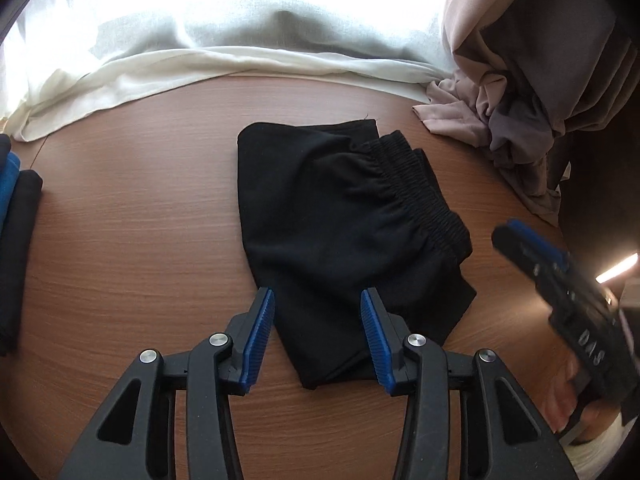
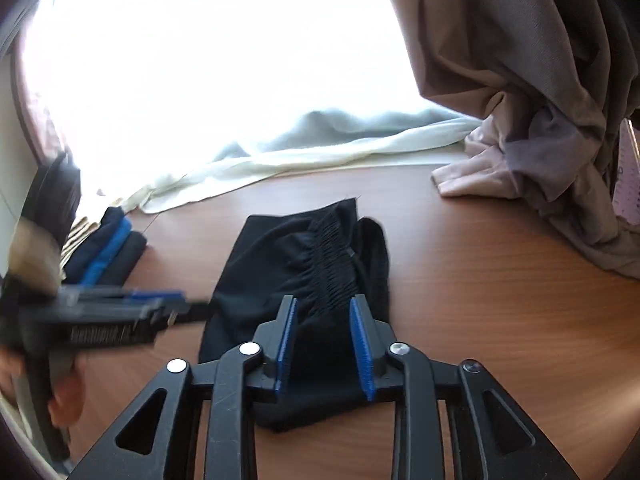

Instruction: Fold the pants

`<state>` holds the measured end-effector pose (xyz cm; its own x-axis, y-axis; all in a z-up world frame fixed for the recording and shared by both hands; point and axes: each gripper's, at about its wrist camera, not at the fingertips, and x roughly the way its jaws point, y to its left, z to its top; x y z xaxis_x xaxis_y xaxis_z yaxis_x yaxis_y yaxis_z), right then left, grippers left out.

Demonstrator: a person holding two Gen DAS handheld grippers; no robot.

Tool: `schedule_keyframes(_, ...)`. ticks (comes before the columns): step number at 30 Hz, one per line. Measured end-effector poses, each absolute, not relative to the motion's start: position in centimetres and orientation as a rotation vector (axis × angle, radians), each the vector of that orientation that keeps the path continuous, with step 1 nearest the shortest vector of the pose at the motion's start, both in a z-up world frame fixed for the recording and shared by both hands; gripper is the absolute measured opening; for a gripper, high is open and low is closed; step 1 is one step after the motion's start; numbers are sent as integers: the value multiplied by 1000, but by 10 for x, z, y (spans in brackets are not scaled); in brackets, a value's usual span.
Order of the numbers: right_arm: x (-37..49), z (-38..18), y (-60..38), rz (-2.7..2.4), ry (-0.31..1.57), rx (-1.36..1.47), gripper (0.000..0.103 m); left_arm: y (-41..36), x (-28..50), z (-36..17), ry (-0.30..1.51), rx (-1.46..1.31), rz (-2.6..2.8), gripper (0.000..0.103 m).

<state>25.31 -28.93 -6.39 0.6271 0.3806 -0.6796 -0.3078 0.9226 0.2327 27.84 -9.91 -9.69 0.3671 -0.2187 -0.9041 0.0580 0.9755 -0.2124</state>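
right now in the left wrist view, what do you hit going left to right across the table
stack of folded clothes → black pants → right gripper, with the pinkish-grey curtain bunched behind it

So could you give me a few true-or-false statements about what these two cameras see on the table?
1. The black pants lie folded into a compact bundle on the wooden table. True.
2. The left tool is clamped shut on the pants. False: its jaws stand open over the bundle's near end.
3. A stack of folded dark and blue clothes lies to the left of the pants. True.
4. The right tool is lifting the pants. False: it is open, and the pants lie on the table.
5. A green towel covers the pants. False: nothing covers them.
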Motion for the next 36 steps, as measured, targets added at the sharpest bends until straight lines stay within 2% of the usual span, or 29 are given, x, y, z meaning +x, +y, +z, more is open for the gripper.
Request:
schedule_keyframes(10,319,-69,-283,470,803,82,30,-112,273,-113,1110,-136,-234,45)
schedule_keyframes(17,354,-89,-272,523,879,108,30,-113,271,-122,1109,-100,-245,45)
schedule_keyframes(36,387,-130,-278,517,1045,241,28,-123,271,-137,1105,-24,-240,45)
